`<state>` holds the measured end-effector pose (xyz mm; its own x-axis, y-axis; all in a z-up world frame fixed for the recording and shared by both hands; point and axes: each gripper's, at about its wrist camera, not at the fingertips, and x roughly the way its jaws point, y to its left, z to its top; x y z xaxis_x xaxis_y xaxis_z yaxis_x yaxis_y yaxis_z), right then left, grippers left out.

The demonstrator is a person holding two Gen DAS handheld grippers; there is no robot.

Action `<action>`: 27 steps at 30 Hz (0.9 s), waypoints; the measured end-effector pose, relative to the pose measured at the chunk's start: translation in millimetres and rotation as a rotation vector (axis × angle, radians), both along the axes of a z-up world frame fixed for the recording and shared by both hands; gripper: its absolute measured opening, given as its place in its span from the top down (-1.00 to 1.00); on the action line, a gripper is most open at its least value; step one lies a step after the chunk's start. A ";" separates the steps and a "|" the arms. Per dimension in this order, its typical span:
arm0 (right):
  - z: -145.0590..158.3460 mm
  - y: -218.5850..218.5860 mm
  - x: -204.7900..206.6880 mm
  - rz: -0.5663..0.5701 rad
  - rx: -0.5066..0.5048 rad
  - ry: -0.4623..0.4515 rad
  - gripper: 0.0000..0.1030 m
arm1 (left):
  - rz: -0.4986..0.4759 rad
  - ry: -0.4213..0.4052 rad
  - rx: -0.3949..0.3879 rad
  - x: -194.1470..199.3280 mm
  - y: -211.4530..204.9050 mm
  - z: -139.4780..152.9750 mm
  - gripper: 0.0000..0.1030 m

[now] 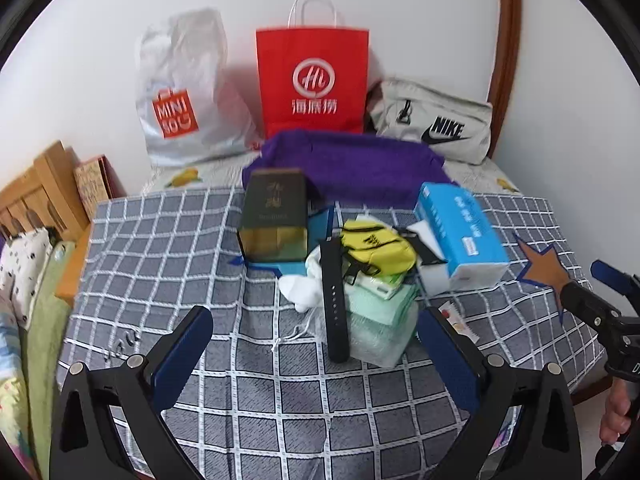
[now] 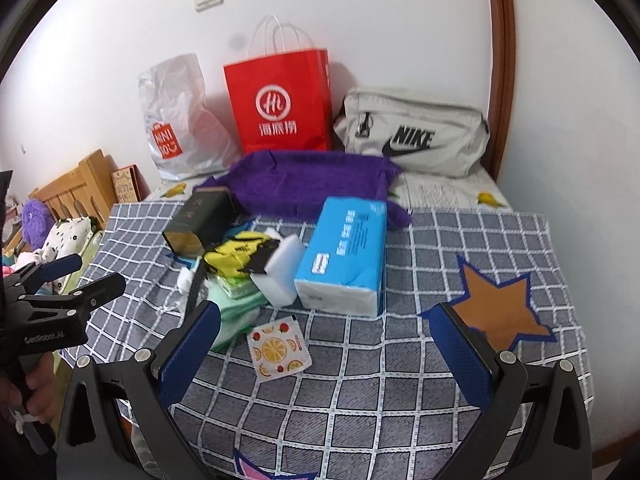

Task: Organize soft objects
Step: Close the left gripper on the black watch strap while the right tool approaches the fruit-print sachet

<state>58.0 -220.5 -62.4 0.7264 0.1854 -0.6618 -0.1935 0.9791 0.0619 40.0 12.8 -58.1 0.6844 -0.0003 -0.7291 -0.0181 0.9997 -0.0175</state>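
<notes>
A: Okay, near stuff first. Left gripper (image 1: 316, 344) wide, nothing between its blue pads, hovering over the grey checked blanket (image 1: 160, 264). Right gripper (image 2: 324, 340) same: spread wide, empty.

B: Anything close to the right one?

A: Fruit-print packet (image 2: 278, 346) flat on the blanket, at 11 o'clock from its gap, near the left pad. Orange star patch (image 2: 500, 304) at 1 o'clock, just behind the right pad.

B: The pile?

A: Straight at 12 o'clock from the left gripper. Folded mint-green cloths (image 1: 380, 312) in front, black watch strap (image 1: 334, 300) lying along their left edge, white cloth with a cord (image 1: 300, 284) at 11. Yellow pouch (image 1: 374, 246) sits on top of the green stack. White sponge block (image 2: 280, 276) leans against the blue tissue pack (image 2: 344, 252), touching it, at 1 o'clock of the pile.

B: The box?

A: Dark green box (image 1: 276, 216) with gold lettering, 11 o'clock of the pouch, resting on something blue; can't tell what.

B: Further back?

A: Purple towel (image 1: 352, 168) behind the pile, crumpled, tissue pack overlapping its near edge. Then along the wall: Miniso plastic bag (image 1: 180, 92) at 10, red paper bag (image 1: 314, 80) at 12, upright, grey Nike bag (image 1: 436, 124) at 1, lying on its side.

B: Person?

A: A hand (image 2: 32, 396) on the left gripper's handle, at 9 o'clock in the right wrist view. Wooden bed frame (image 1: 36, 192) far left.
</notes>
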 end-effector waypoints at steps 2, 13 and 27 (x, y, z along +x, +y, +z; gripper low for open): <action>-10.0 0.0 6.2 0.006 0.003 0.022 -1.00 | -0.007 0.013 -0.014 5.3 2.4 -8.8 -0.99; -63.6 9.3 35.9 0.056 -0.023 0.126 -0.99 | -0.055 0.098 -0.009 45.7 3.0 -65.5 -0.92; -100.3 14.4 64.7 0.058 -0.048 0.224 -0.99 | -0.179 0.134 -0.127 74.6 5.3 -84.6 0.18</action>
<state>122.8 -206.0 -162.7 0.5495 0.1868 -0.8144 -0.2363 0.9696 0.0630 114.6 18.1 -142.7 0.5624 -0.2102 -0.7997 0.1482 0.9771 -0.1526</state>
